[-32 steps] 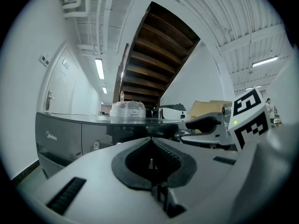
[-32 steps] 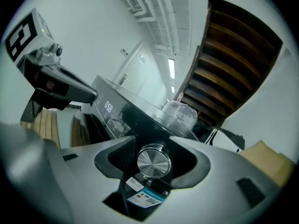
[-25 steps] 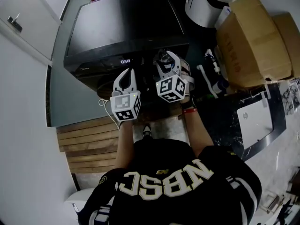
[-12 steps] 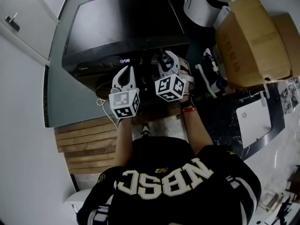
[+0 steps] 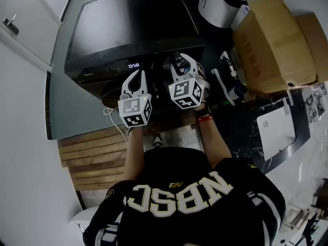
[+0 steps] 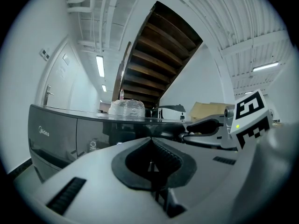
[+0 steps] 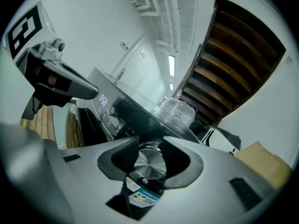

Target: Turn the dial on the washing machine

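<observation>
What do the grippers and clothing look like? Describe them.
Both the left gripper and right gripper are white, with curved fingers lined by black ribbed pads and a black-and-white marker cube. The right's jaws are closing around the silver dial. The person wears a black jersey with pale lettering and a red wristband.

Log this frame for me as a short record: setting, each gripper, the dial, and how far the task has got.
setting: person standing at a dark washing machine, with its display lit
left gripper: jaws together, nothing between them
right gripper: jaws closing, one on each side of the dial
dial: round, silver, on the machine's front panel, between the right jaws
task stage: grip apparently being taken, turn likely not yet begun
nearby: cardboard box to the right of the machine
</observation>
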Tool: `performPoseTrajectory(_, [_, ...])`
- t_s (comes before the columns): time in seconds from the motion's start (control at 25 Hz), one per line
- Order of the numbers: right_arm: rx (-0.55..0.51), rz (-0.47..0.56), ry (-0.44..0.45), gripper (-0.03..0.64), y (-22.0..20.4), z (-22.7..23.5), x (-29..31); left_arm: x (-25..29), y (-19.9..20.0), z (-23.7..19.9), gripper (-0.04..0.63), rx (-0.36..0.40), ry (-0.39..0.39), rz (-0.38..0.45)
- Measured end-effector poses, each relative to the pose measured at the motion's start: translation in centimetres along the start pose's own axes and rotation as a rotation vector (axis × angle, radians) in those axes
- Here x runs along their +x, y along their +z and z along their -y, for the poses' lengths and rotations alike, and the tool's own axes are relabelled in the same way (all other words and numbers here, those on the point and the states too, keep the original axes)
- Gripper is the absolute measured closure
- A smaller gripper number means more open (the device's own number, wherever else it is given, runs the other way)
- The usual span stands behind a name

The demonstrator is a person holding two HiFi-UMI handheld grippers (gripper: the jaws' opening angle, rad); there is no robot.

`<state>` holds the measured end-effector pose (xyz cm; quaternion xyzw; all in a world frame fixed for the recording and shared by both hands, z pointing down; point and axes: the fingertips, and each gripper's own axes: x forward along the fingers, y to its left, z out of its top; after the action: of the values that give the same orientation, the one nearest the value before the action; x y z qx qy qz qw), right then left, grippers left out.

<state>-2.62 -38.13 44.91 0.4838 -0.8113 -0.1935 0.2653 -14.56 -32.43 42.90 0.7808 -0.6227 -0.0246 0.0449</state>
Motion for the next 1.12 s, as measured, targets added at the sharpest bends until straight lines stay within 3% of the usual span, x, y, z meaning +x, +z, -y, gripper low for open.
performPoseTrajectory(0.4, [0.261,0.058,0.031,0.460,0.0,1.4,-0.2,0.3,-0.2,0.3,0.581,-0.007,-0.007,-0.005])
performPoseTrajectory(0.68, [0.258,0.054,0.023,0.465,-0.1,1.3,-0.2,0.2,-0.1,0.5,0.581,-0.009,-0.013,-0.003])
performPoseTrajectory(1.12, [0.339,0.047,0.026,0.469,-0.3,1.5,-0.3,-0.3,-0.2,0.4,0.581,-0.012,-0.014,-0.007])
